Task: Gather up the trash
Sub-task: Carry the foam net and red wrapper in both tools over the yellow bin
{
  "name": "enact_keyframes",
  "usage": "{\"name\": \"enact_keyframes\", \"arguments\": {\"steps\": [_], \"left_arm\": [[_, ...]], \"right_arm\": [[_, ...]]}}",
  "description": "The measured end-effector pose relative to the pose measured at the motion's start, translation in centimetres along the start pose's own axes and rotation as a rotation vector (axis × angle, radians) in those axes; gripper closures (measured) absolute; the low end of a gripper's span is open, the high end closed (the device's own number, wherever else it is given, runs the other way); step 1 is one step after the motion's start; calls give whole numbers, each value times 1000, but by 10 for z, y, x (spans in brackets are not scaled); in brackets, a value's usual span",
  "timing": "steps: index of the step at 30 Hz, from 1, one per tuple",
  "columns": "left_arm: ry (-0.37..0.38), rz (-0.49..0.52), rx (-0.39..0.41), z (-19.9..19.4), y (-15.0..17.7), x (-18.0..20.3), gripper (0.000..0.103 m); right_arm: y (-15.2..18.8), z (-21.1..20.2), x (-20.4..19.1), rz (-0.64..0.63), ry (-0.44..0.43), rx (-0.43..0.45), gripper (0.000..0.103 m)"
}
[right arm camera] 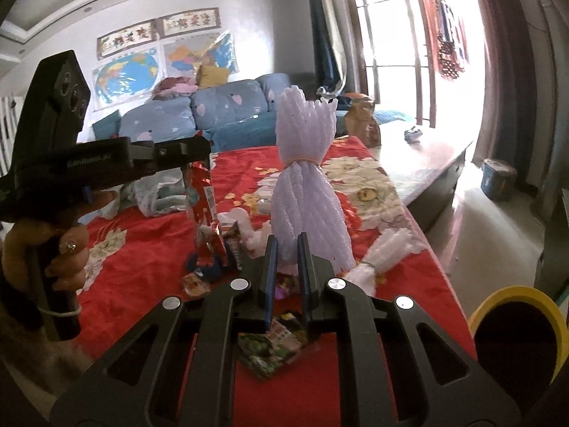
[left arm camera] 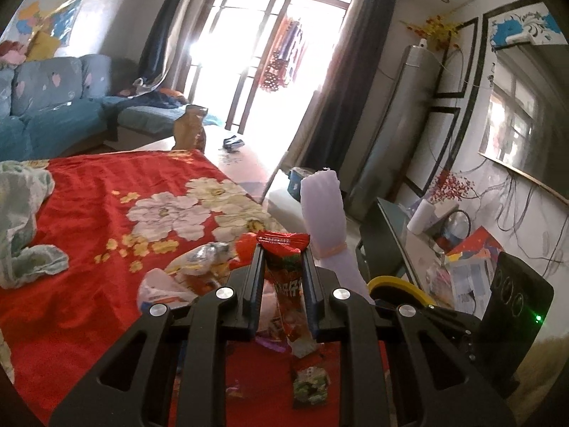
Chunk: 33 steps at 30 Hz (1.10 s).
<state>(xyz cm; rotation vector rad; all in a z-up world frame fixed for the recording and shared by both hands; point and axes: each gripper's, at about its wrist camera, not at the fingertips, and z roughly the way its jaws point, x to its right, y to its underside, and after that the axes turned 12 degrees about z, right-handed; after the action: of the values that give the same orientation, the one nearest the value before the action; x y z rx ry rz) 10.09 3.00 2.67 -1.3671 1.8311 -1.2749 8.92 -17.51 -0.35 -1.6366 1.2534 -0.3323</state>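
My left gripper [left arm camera: 282, 249] is shut on a red snack wrapper [left arm camera: 290, 284] that stands upright between its fingers and hangs below them over the red floral cloth [left arm camera: 89, 195]. In the right wrist view the same wrapper [right arm camera: 204, 192] dangles from that gripper, which a hand [right arm camera: 60, 245] holds. My right gripper [right arm camera: 286, 240] is shut on the lower end of a pale lilac foam net bundle [right arm camera: 306, 163] tied with a rubber band; the bundle [left arm camera: 323, 213] also rises at right in the left wrist view. A yellow-rimmed bin [right arm camera: 515, 323] sits off the table's right edge.
Loose wrappers [right arm camera: 274, 352], a second foam bundle [right arm camera: 384, 252] and a silver wrapper [left arm camera: 209, 251] lie on the cloth. A crumpled towel [left arm camera: 21, 213] is at left, a brown paper bag [left arm camera: 190, 128] at the far end, a blue sofa [right arm camera: 220, 106] behind.
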Motion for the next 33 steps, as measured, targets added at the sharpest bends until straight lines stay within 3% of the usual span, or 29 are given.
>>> {"name": "enact_keyframes", "arguments": {"steps": [33], "left_arm": [[173, 136, -58, 78, -12, 111, 84]], "right_arm": [[18, -58, 121, 280, 309, 44, 96]]}}
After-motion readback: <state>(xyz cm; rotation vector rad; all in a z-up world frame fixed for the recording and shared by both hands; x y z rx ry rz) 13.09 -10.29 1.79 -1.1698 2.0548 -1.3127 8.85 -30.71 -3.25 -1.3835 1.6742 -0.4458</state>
